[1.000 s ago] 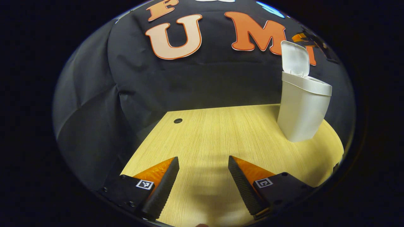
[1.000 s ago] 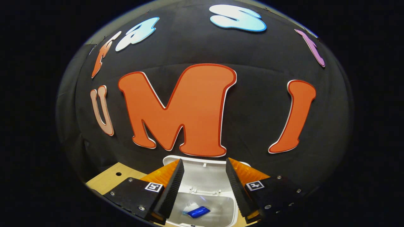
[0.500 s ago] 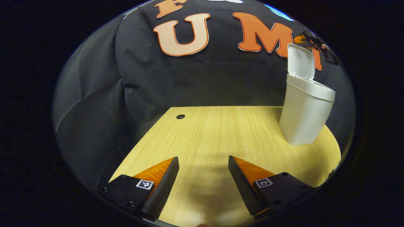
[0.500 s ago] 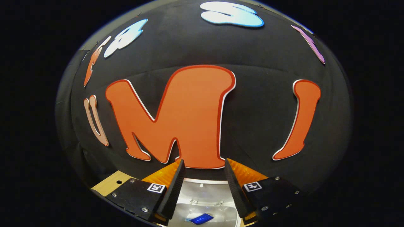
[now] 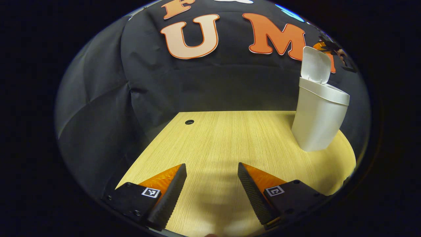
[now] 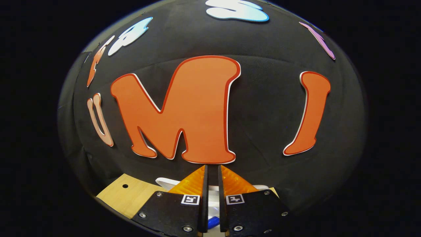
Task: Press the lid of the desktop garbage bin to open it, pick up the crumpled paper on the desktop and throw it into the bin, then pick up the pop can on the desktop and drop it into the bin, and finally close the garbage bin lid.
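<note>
Wood-grain table (image 5: 230, 138) lies bare under the left gripper (image 5: 212, 182), jaws spread and empty; at right stands the bin (image 5: 317, 120), lid (image 5: 315, 65) upright. Right gripper (image 6: 211, 184), jaws nearly closed on nothing, hangs above the bin with the blue can (image 6: 213, 221) inside: press the lid's top edge forward and down squarely until it latches.

The light wood-grain desk (image 5: 230, 141) carries the white garbage bin (image 5: 317, 120) near its far right corner, standing upright with its lid (image 5: 315, 65) raised, while a small round hole (image 5: 189, 122) sits near the desk's far left corner.
</note>
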The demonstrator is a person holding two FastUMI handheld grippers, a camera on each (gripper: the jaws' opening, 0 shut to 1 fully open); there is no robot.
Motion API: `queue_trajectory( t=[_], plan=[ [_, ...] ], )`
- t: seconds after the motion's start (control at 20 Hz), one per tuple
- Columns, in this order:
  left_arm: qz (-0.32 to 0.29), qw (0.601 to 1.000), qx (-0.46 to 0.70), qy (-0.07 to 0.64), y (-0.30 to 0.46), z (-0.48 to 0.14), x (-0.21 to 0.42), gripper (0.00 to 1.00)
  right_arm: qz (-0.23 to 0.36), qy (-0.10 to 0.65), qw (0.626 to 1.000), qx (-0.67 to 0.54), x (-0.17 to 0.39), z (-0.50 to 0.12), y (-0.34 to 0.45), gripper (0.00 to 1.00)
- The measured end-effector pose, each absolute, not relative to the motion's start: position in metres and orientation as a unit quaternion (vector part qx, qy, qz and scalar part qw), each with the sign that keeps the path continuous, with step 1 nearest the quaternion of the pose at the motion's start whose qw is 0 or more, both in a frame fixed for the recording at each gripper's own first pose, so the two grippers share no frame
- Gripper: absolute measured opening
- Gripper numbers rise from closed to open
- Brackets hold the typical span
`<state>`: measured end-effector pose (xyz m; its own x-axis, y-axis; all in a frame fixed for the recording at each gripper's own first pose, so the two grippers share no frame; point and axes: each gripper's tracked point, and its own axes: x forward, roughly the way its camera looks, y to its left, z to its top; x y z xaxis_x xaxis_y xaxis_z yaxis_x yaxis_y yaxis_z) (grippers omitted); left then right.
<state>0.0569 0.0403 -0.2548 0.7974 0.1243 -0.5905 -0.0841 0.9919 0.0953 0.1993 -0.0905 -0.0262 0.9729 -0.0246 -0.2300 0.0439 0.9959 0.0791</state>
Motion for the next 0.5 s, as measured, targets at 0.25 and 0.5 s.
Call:
queue_trajectory(
  t=[0.25, 0.5],
  plan=[
    [0.043, 0.949, 0.035, 0.312, 0.039, -0.254, 0.055, 1.00, 0.006, 0.166, 0.986, 0.033, 0.166, -0.078, -0.076, 0.14],
    [0.034, 0.948, 0.039, 0.313, 0.038, -0.255, 0.055, 1.00, 0.019, 0.202, 0.979, 0.016, 0.137, -0.117, -0.063, 0.14]
  ],
)
